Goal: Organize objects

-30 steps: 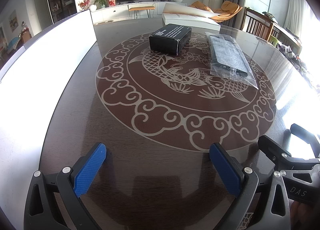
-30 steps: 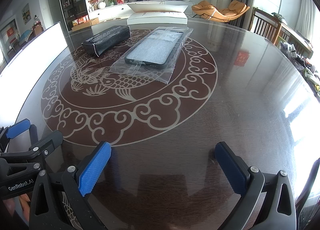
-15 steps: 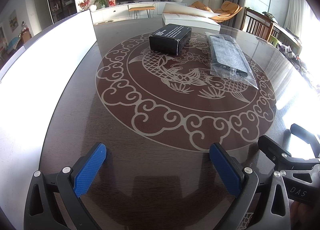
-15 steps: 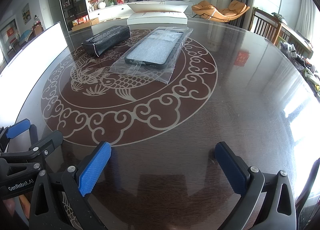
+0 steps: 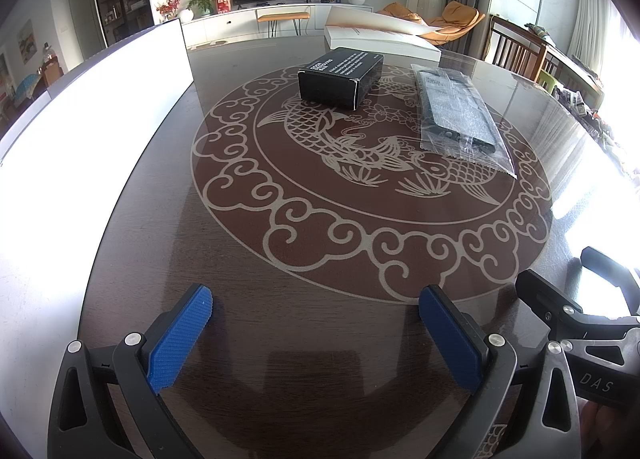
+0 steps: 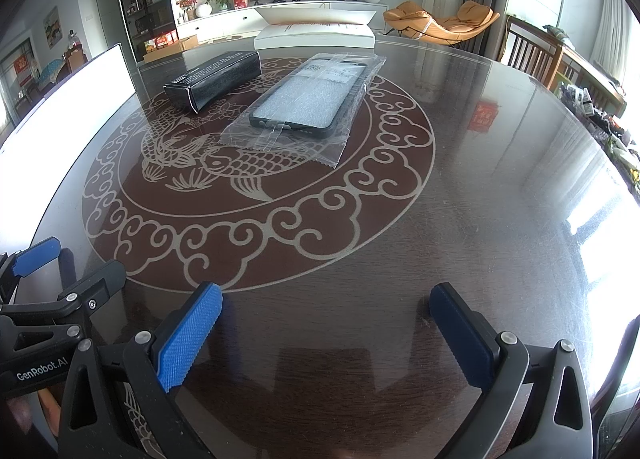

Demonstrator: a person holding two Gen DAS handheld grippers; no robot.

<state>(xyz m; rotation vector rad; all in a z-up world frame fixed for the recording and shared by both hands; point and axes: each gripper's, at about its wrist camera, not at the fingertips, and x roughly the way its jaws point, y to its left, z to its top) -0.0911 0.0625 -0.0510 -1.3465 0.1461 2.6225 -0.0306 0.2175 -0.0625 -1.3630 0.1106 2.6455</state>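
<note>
The left gripper (image 5: 316,311) has its 2 fingers spread apart and empty; the black box (image 5: 340,77) lies well ahead of it, slightly right, long axis running away and to the right. The right gripper (image 6: 326,309) is likewise spread and empty. The bagged phone case (image 6: 306,101) lies ahead and slightly left of it on the table (image 6: 480,199), just right of the box, nearer to this gripper.
</note>
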